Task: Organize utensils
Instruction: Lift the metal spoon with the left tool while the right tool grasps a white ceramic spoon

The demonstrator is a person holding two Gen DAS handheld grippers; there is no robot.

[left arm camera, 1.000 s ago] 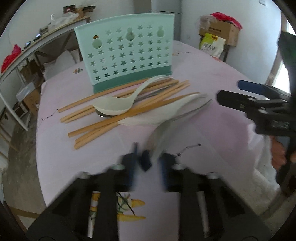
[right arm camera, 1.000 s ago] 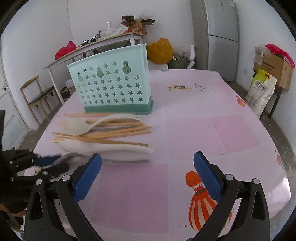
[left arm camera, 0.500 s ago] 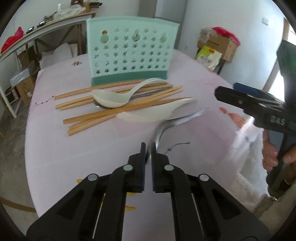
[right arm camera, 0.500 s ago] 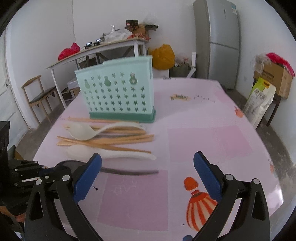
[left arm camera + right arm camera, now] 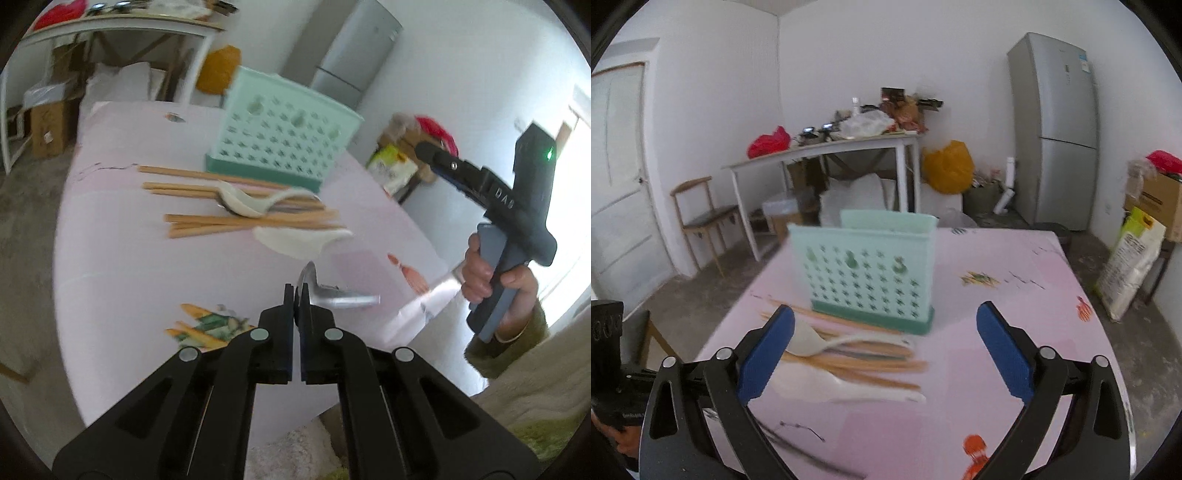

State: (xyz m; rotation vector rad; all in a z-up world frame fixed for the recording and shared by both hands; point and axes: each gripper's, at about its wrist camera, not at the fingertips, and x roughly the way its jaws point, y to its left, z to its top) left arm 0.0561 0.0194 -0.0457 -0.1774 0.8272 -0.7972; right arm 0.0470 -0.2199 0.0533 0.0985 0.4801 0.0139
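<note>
Your metal spoon sits pinched by its handle in the L gripper, lifted off the table so it can go to the holder; chopsticks & white spoons wait below it; R gripper hangs wide open, empty, clear of the pile.

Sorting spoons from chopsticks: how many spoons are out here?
3: one white spoon atop the chopsticks, another white spoon beside them, a metal spoon in the left gripper. More may hide underneath.

Both wrist cams: same table, opp. sides
</note>
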